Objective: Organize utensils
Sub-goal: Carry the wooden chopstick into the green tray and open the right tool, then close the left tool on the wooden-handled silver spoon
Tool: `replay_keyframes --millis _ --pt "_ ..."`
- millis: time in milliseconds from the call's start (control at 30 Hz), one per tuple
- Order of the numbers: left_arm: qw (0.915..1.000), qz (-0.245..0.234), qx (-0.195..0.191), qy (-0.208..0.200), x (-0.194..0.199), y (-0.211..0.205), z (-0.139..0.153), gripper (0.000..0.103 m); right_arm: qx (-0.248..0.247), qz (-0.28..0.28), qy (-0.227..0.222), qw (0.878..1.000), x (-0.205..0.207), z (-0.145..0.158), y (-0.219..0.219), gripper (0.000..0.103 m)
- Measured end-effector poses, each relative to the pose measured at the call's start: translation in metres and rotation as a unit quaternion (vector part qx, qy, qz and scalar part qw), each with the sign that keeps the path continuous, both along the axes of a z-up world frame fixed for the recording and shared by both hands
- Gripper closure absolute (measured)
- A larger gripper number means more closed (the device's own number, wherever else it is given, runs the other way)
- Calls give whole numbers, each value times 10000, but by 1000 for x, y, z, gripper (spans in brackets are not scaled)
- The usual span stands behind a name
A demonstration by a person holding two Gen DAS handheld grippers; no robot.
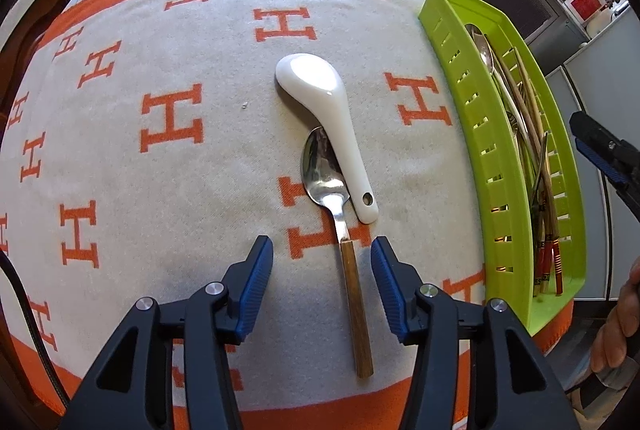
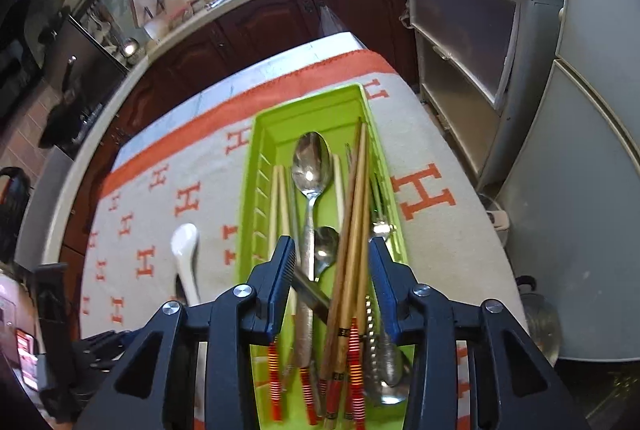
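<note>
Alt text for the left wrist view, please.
The open left gripper hovers over a wooden-handled metal spoon whose bowl is partly covered by a white ceramic spoon, on an orange-patterned cloth; a green tray holds utensils at right.

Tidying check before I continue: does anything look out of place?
Yes. Two spoons lie outside the green tray, on the cloth: the white ceramic spoon overlaps the bowl of the wooden-handled metal spoon.

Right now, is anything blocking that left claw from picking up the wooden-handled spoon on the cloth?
Nothing blocks the handle: the left gripper hangs open over the spoon's wooden handle, one finger on each side. At the far end, though, the white ceramic spoon lies across the edge of the metal bowl, so lifting may shift it.
</note>
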State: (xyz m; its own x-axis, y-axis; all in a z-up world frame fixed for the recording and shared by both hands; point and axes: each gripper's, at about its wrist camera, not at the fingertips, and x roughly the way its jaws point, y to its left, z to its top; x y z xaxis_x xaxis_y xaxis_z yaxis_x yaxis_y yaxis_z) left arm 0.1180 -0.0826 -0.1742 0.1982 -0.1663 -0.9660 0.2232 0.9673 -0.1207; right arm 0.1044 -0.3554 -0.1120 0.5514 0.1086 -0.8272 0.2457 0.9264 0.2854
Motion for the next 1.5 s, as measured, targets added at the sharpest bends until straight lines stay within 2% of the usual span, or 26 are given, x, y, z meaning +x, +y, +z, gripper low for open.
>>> replay_keyframes --millis 333,633,700,767,833,900,933,1067,1167,1500 --pt "9994 -251 166 -140 0 -21 -2 54 185 244 -47 9995 -5 2 19 64" --pt "9992 -274 241 -151 6 -34 -3 55 216 506 58 9985 -8 -6 41 64" --pt "9992 -256 259 -167 5 -36 -2 59 230 536 67 9983 -8 -7 43 64" --pt "9992 -208 287 -188 6 -38 -2 70 236 571 69 9981 -8 -8 46 64" --pt "9994 -140 273 -183 8 -37 -1 77 232 603 73 9979 -8 -8 48 64" --pt "9997 -98 185 -150 10 -34 -1 84 232 620 89 9978 -8 -8 48 64" --pt "9998 -90 131 -126 11 -33 -1 91 237 634 106 9977 -8 -9 48 64" --pt "9999 -3 -72 -119 13 -21 -1 98 236 686 158 9972 -8 -10 53 64" --pt "9990 150 -410 8 15 -6 -2 99 239 784 190 9965 -8 -10 61 64" --pt "9942 615 -880 31 4 63 4 99 244 1311 252 9908 7 -4 102 64"
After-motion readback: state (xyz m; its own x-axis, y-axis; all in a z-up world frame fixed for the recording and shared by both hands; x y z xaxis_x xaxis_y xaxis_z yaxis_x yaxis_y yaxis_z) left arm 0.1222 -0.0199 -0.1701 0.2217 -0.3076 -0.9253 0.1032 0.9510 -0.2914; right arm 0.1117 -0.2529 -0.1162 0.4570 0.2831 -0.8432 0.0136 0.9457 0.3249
